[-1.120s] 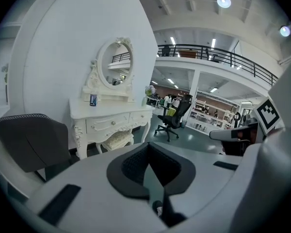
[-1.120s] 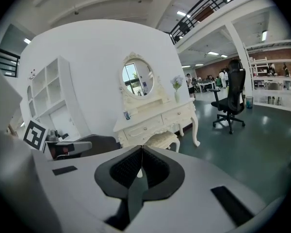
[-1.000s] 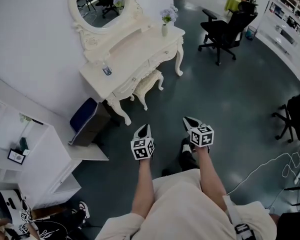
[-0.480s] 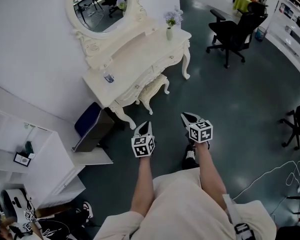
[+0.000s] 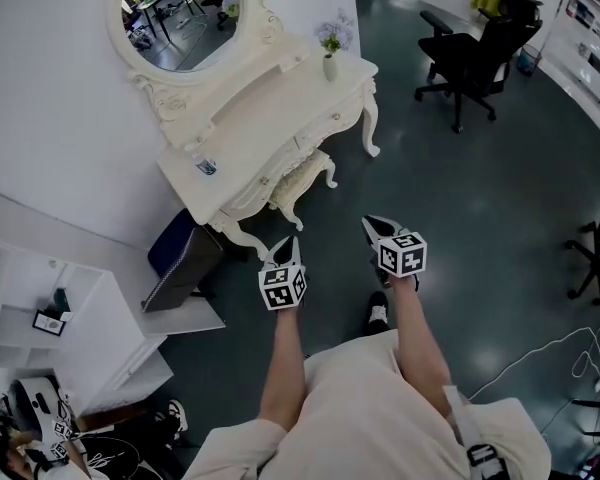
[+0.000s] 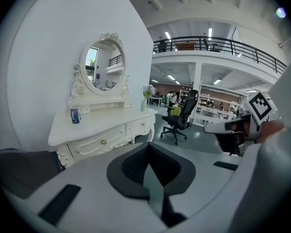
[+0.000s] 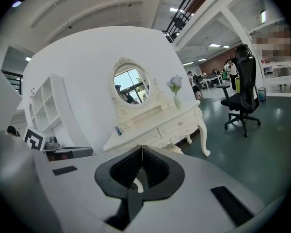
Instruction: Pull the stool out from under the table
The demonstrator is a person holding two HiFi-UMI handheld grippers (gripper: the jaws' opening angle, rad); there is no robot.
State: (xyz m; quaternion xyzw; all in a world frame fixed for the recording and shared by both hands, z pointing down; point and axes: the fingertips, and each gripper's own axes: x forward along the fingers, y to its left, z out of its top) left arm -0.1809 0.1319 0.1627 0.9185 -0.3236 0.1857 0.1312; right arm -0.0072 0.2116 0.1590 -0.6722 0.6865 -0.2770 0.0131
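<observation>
Polished dark grey-green floor (image 5: 500,198) spreads wide ahead and to the right of my fingers, giving open room as far as a black wheeled office chair (image 5: 470,53). Ahead of my left gripper (image 5: 292,241) stands the cream dressing table (image 5: 270,128), smooth on top, with scrolled carved edges and curved legs. An oval mirror (image 5: 177,13) in an ornate frame backs it, and a small vase (image 5: 329,65) of flowers stands on its far corner. The stool (image 5: 302,176), cream, carved and curved-legged with a padded top, sits tucked under the table's front edge. It is ahead of both grippers, nearer the left one, and well apart from either. A dark blue box (image 5: 180,253) stands left of my left fingers, beside the table's near leg. My left jaws are pressed together on nothing. My right gripper (image 5: 372,226) is the same, jaws together and empty.
</observation>
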